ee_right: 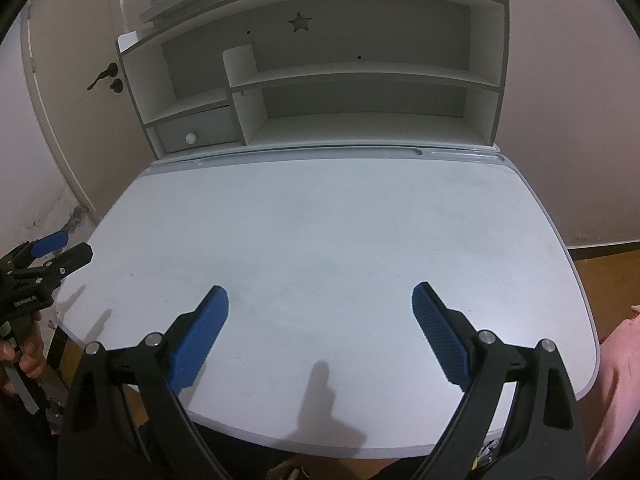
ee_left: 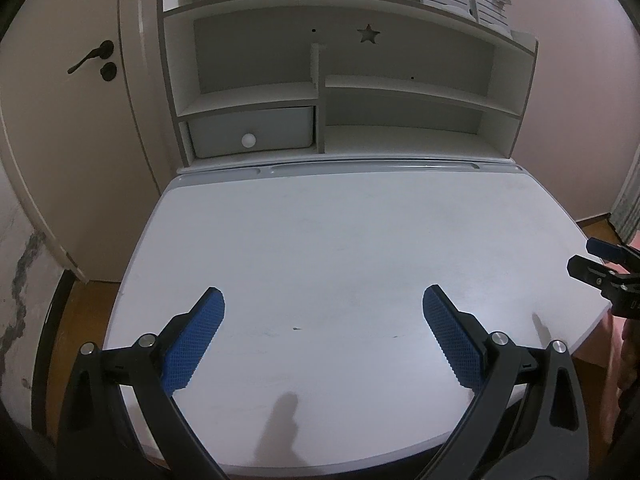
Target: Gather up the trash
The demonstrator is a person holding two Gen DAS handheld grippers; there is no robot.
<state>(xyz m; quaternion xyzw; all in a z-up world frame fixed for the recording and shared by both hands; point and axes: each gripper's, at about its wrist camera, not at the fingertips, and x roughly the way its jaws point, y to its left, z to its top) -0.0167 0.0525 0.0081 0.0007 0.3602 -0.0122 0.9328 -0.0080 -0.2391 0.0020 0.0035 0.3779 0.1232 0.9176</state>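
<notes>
Two grippers, left gripper (ee_left: 323, 312) and right gripper (ee_right: 320, 312), hovering wide and empty over desk (ee_left: 320, 232); no trash showing, risking aimless searching

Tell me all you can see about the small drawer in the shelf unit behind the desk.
The drawer is pale grey-blue with one round white knob on its front. It looks shut, sitting in the lowest left compartment of the white shelf unit, just above the desk's back edge. Nothing touches it; both grippers are far from it.
</notes>
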